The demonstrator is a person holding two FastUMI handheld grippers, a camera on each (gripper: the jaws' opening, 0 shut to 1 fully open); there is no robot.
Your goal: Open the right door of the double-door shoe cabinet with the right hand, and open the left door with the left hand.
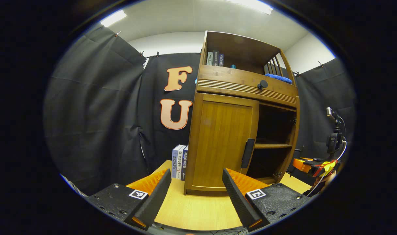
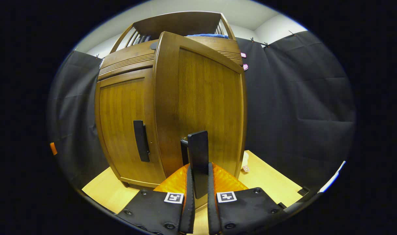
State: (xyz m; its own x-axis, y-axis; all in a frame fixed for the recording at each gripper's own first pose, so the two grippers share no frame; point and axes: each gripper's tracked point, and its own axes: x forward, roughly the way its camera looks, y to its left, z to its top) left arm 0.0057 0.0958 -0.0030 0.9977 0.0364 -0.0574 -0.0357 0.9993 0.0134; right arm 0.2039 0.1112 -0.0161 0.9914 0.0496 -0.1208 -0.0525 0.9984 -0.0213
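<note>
**Ana:** What do you see from your station, biggest first?

**Me:** The tall brown wooden shoe cabinet (image 1: 244, 111) stands on the pale wooden tabletop (image 1: 198, 209). In the left gripper view its right side gapes, dark shelves showing, so I judge the first half of the job well along. In the right gripper view the right-hand wooden door panel (image 2: 201, 104) is swung out towards me.

**Ana:** And the left door?

**Me:** The left-hand wooden door panel (image 1: 223, 143) sits flush and closed, with its black upright bar handle (image 1: 248, 153) along the inner edge.

**Ana:** Grippers?

**Me:** My right gripper (image 2: 198, 192) has its fingers pressed narrow on the right door's black upright handle (image 2: 198, 156), clamped from both sides. My left gripper (image 1: 197, 186) is spread wide, holding nothing, well short of the cabinet.

**Ana:** What does the coming move turn on?

**Me:** The left handle lies ahead of my left jaws, up and off to the right of their gap. Its long axis runs vertical, so I'd bring the fingers in either side of it. The left gripper looks nearer to it and is free.
</note>
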